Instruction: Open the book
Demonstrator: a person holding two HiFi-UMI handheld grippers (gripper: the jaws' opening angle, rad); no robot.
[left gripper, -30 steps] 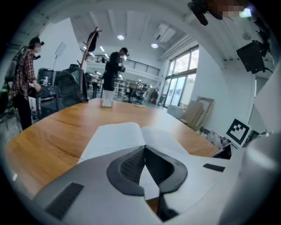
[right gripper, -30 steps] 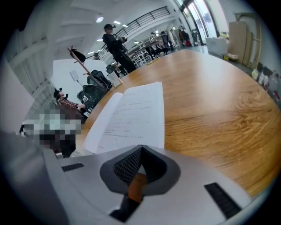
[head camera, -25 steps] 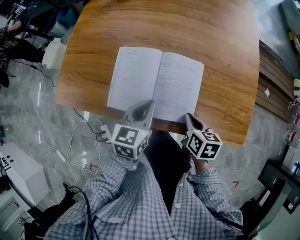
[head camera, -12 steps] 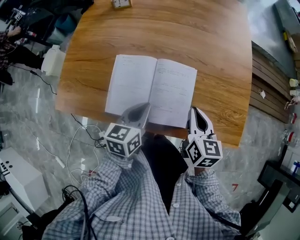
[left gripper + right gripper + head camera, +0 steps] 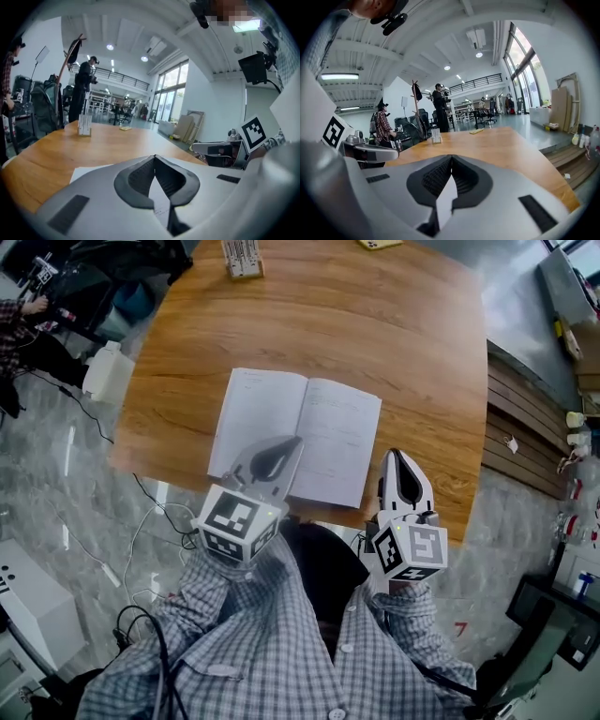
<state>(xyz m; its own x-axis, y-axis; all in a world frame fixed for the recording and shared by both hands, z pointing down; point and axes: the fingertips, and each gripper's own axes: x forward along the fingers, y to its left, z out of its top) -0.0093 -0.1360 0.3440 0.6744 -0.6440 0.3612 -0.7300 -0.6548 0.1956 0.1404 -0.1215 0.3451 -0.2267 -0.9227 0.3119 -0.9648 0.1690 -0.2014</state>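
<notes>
left tongs (image 5: 301, 440) and right tongs (image 5: 397, 454) are both closed, near the open book (image 5: 281, 418).

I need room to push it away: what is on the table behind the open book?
Bare table, then a small card stand and a flat yellow item at the far edge. The left gripper hides part of the book's near edge.
</notes>
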